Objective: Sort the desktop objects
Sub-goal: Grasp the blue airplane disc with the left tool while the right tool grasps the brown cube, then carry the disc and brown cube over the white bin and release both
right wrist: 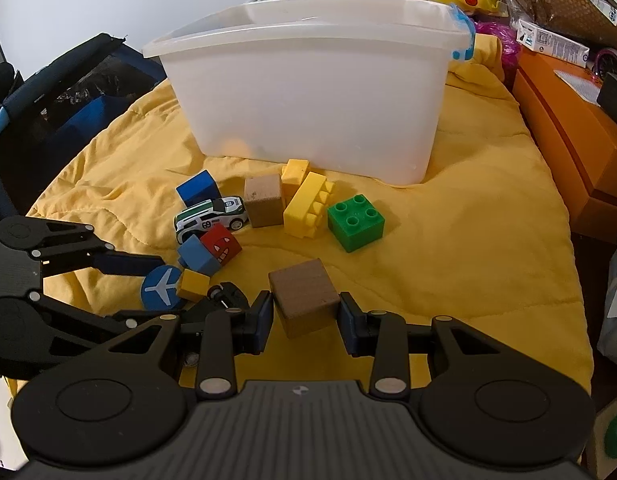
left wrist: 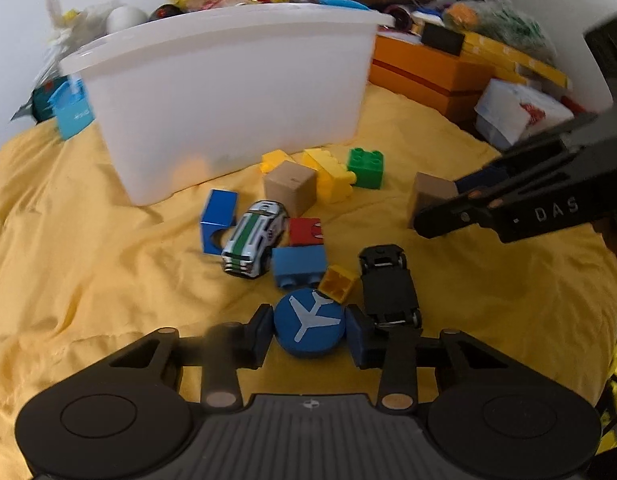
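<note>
On the yellow cloth (left wrist: 88, 260), my left gripper (left wrist: 310, 320) is shut on a flat blue disc (left wrist: 308, 328) with a white aeroplane on it, a pad pressing each side. Just beyond it lie a small yellow brick (left wrist: 338, 282), an overturned black toy car (left wrist: 390, 284), a blue brick (left wrist: 300, 266), a red block (left wrist: 306, 232) and a white-green toy car (left wrist: 254, 244). My right gripper (right wrist: 304, 308) is shut on a wooden cube (right wrist: 304, 296). A second wooden cube (right wrist: 263, 204), yellow bricks (right wrist: 308, 208) and a green brick (right wrist: 356, 220) lie before the white bin (right wrist: 308, 100).
An orange box (right wrist: 568, 140) borders the cloth on the right, with snack bags and clutter piled behind the bin. A dark bag (right wrist: 68, 92) stands off the cloth's left edge. A blue arch block (left wrist: 218, 220) lies left of the toy car.
</note>
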The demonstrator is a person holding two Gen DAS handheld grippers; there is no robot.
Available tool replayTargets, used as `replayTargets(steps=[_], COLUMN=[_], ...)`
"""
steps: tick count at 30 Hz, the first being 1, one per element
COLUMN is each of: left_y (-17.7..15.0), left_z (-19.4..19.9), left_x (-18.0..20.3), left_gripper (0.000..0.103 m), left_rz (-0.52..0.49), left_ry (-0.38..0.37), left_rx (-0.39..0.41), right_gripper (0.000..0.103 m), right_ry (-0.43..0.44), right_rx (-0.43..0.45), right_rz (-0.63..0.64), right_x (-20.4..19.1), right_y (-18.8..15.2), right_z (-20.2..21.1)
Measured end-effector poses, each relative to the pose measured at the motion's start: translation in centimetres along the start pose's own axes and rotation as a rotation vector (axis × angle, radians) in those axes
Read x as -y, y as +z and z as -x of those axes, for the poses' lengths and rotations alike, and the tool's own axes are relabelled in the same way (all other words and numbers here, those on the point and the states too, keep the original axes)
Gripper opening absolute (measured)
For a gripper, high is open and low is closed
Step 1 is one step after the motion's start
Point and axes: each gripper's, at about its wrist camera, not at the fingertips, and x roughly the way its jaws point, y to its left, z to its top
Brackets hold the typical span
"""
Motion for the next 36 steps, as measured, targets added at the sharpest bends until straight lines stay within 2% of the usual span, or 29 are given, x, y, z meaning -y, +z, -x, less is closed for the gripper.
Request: replayTargets(steps=[4, 8, 13, 19, 23, 27, 36], left_y=[0.0, 1.4, 5.5, 10.9, 13.6, 15.3, 18.1], left_z=[1.1, 3.6, 7.0, 8.2, 7.7, 6.6, 3.8], left_x=[-1.4, -3.2, -5.1, -7.0, -8.4, -9.1, -10.3], left_gripper=[0.042, 0.042, 0.042, 0.042, 0.042, 0.042, 0.042], left_rz=[0.062, 0.152, 0.210, 0.237, 0.261, 0.264, 0.287], left_ry=[0.007, 0.032, 0.051, 0.061, 0.069, 0.073, 0.062], left_rx=[0.019, 0.086, 0.212, 0.288, 0.293, 0.264, 0.182], right_gripper=[0.039, 0.039, 0.039, 0.039, 0.039, 0.039, 0.039], right_ry=[0.000, -0.004, -0.002, 0.003, -0.008, -0.020, -0.035], right_rx=[0.012, 0.039, 0.130, 0.253, 0.290, 0.293, 0.223], right_rz=[-0.007, -0.029, -0.060, -0.067, -0.057, -0.060, -0.106], right_x=[0.0, 0.3, 0.8, 1.7, 2.4, 3.2, 4.6], right_y=[0.2, 0.7, 3.1, 7.8, 10.9, 13.4, 15.9], right_z=[0.4, 1.1, 3.2, 5.4, 5.6, 5.1, 2.9])
